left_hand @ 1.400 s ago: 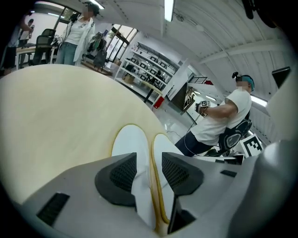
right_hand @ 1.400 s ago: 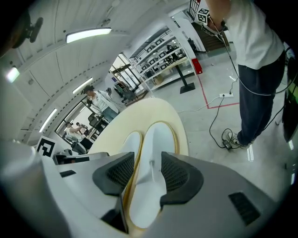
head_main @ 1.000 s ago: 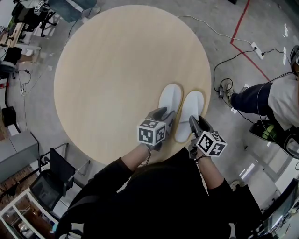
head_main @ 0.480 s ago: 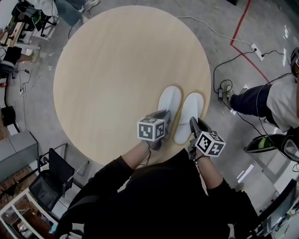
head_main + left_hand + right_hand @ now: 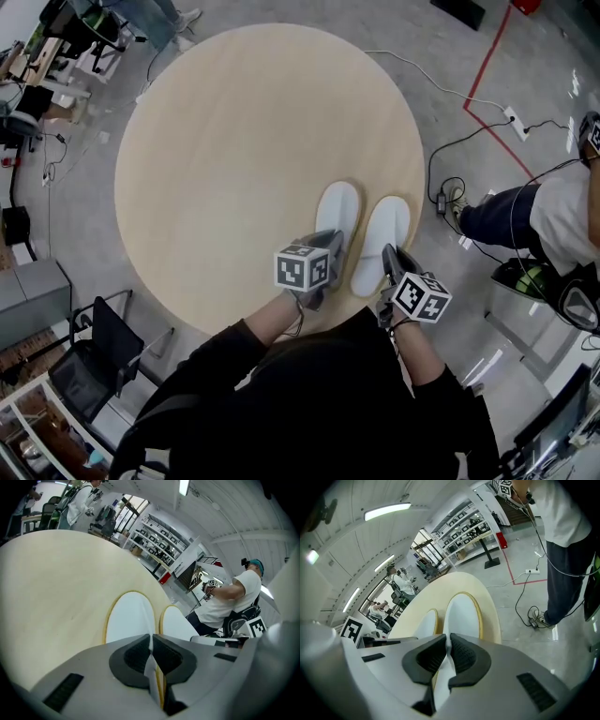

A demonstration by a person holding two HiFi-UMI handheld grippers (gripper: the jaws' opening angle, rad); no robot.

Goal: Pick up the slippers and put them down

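Two white slippers lie side by side, toes pointing away, near the front edge of the round wooden table [image 5: 234, 141]. My left gripper [image 5: 330, 247] is at the heel of the left slipper [image 5: 337, 211]. Its jaws are closing, and the left gripper view shows the left gripper [image 5: 151, 641] pinching the thin white edge of the left slipper [image 5: 129, 618]. At the heel of the right slipper [image 5: 386, 230], the jaws of my right gripper [image 5: 387, 259] are closing too. In the right gripper view the right gripper [image 5: 447, 646] nips the rim of the right slipper [image 5: 461, 613].
The table's front edge runs just below the slippers' heels. A person [image 5: 553, 202] sits to the right, with cables [image 5: 450, 178] on the floor between them and the table. A black chair [image 5: 103, 347] stands at the lower left.
Both grippers' jaws have gone from wide open to closed on the slippers' heel edges. The hands have hardly moved. The slippers lie where they were.
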